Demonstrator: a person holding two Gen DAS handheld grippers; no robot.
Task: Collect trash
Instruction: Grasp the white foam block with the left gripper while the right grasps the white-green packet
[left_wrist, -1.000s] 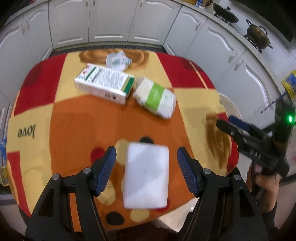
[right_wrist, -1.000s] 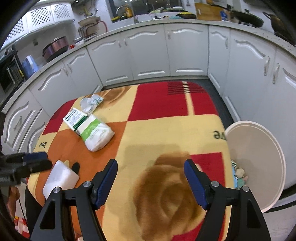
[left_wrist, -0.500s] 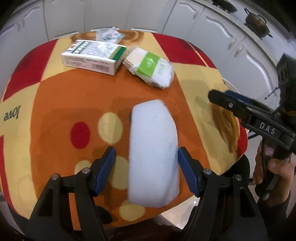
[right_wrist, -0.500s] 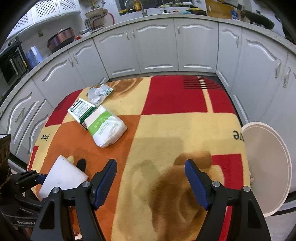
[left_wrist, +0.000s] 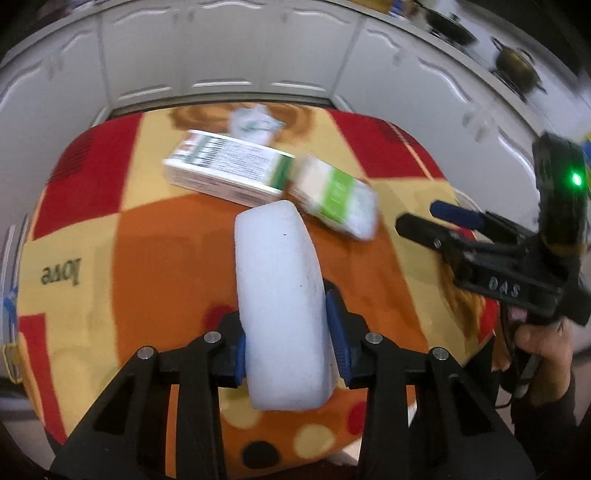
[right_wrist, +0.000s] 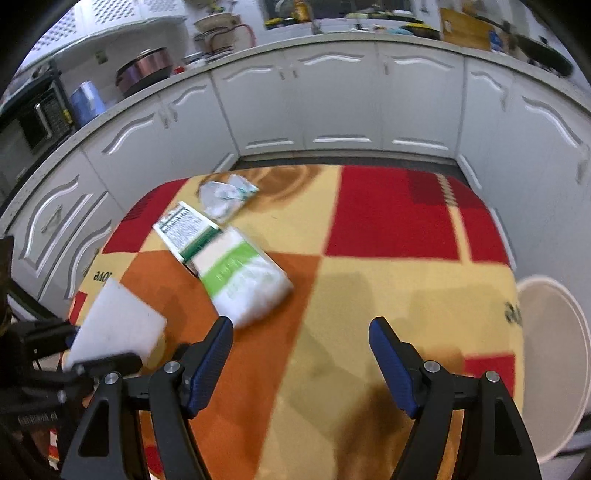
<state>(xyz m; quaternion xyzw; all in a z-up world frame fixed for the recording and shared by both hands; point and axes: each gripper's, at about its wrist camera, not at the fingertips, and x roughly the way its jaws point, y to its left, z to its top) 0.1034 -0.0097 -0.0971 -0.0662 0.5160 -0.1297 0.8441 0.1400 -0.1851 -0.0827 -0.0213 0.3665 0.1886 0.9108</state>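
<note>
L gripper (left_wrist: 286, 341) clamped on white foam block (left_wrist: 280, 295), pads on its two long sides near the near end; most of the block sticks out fwd past the fingertips. Block is off the worktop (right_wrist: 388, 295), above the near-left corner, tilted. In R wrist view same block (right_wrist: 118, 325) shows as a flat white slab at the worktop's left edge.

R gripper (right_wrist: 301, 354) wide open, nothing between jaws, hangs over near-centre of worktop.

Other trash on cloth, toward far-left corner:
- green/white carton (left_wrist: 229, 171), lying flat.
- soft pack w/ green band (left_wrist: 334, 199), touching carton's end.
- crumpled clear wrapper (right_wrist: 225, 194), just beyond carton, by far edge.

Bin (right_wrist: 550, 365): pale round, on the floor off the worktop's right edge.

Handling, judged:
- Foam prob. very light, slightly squashy, rough face so not slippery. Side pinch looks adequate; long overhang could swing if moved fast.
- Carton prob. stiff, light, likely empty; take across narrow width, walls may cave.
- Soft pack will sag; grab mid-body at green band.
- Wrapper flimsy, nearly weightless; pinch a raised fold, may slip out.

Stage: first item in hand, three left. Next likely: carry foam across to bin.
</note>
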